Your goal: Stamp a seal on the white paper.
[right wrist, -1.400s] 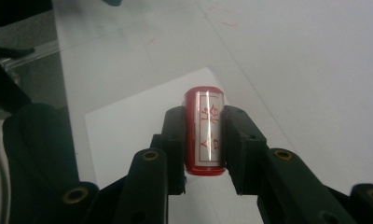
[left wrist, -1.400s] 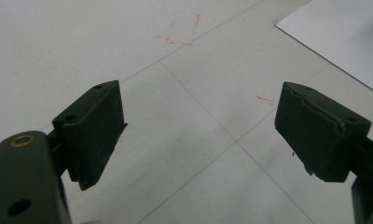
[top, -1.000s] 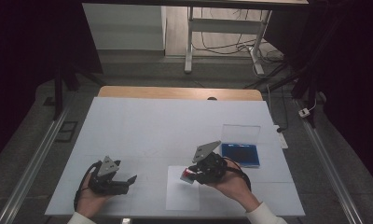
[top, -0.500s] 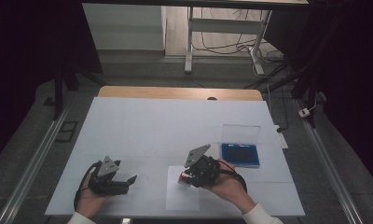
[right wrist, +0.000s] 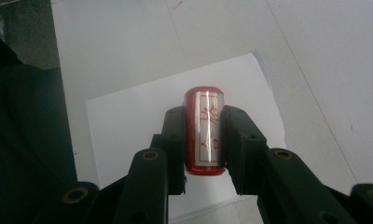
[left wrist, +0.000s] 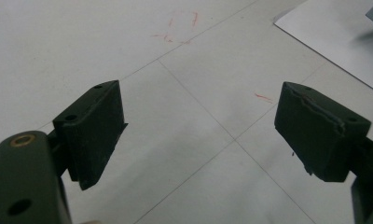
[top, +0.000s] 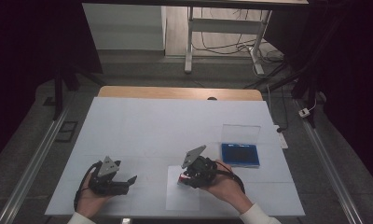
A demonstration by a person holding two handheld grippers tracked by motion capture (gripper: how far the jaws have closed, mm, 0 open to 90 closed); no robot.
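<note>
My right gripper (top: pixel 184 177) is shut on a small red stamp (right wrist: pixel 204 135) that carries a silver label with red characters. The black pads press on both its sides. It hangs just over a white sheet of paper (right wrist: pixel 128 116) lying on the table in front of the person, the same sheet of paper (top: pixel 182 196) seen from above. My left gripper (top: pixel 131 179) rests low at the front left, held in a hand. Its jaws stand wide open (left wrist: pixel 198 116) over bare tabletop, nothing between them.
A blue ink-pad case (top: pixel 240 155) lies right of the stamp with its clear lid (top: pixel 240 133) raised behind it. The table is covered in white sheets (top: pixel 166 126) with faint red marks (left wrist: pixel 182 28). A corner of the paper (left wrist: pixel 343 37) lies beyond the left jaws.
The right gripper, still holding the stamp, has shifted slightly left and toward the person, over the white sheet. The left gripper has stayed put.
</note>
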